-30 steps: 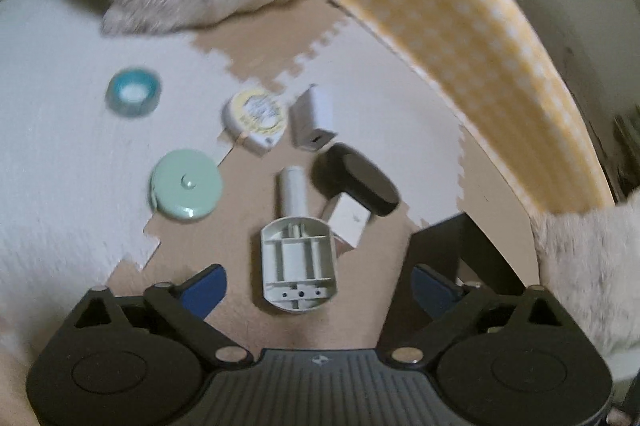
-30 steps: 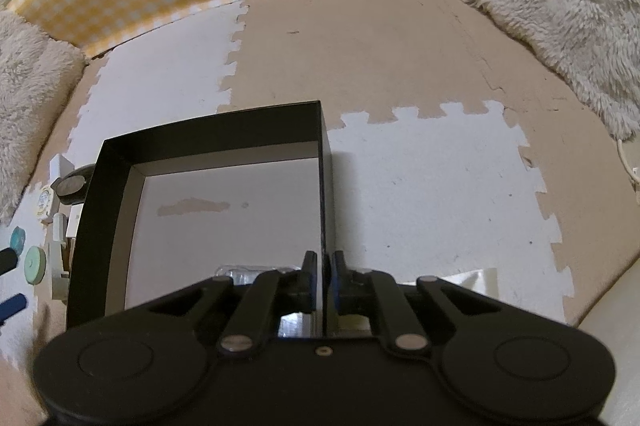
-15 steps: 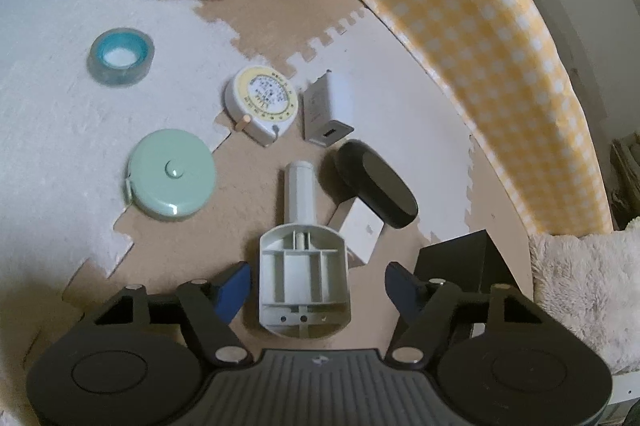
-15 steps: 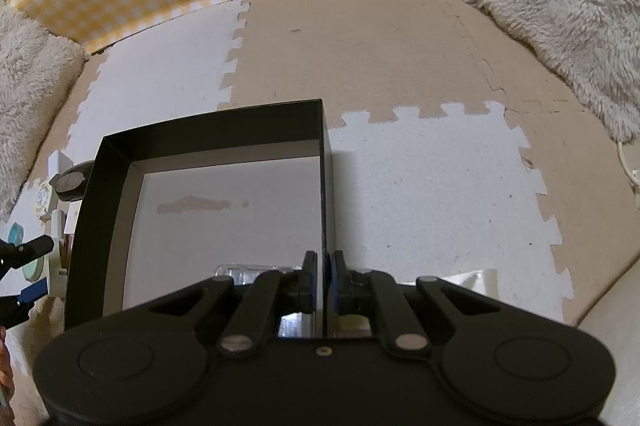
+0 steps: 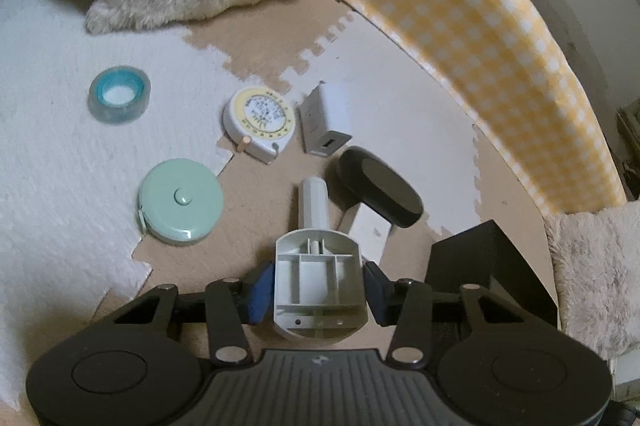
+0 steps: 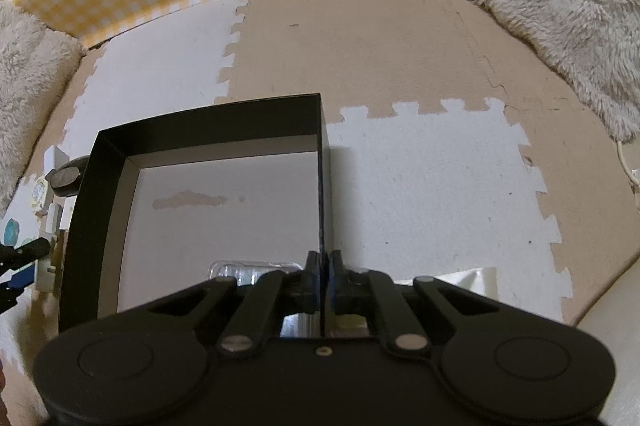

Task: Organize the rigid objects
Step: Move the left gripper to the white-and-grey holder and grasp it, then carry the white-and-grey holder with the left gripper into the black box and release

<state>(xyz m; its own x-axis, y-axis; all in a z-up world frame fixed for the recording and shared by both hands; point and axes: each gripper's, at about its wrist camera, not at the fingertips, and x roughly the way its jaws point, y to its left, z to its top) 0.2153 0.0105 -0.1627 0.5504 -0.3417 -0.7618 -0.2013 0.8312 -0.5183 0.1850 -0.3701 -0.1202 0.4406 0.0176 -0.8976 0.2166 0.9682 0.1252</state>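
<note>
Since a second ago the left gripper (image 5: 319,288) has drawn in around the grey ribbed holder (image 5: 319,290), jaws closing, blue pads at its flanks on the near tan mat (image 5: 248,210). The right gripper (image 6: 322,276) is clamped on the black box (image 6: 208,126) right wall.

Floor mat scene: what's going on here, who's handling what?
A person is sorting small items into a black box. The right tool is shut on the box's side wall, steadying it. The left tool is closing around a grey plastic holder, its blue pads at the holder's sides. Waiting on the mat: a mint tape measure, a yellow-faced tape measure, a tape roll, a white charger and a black case.
</note>
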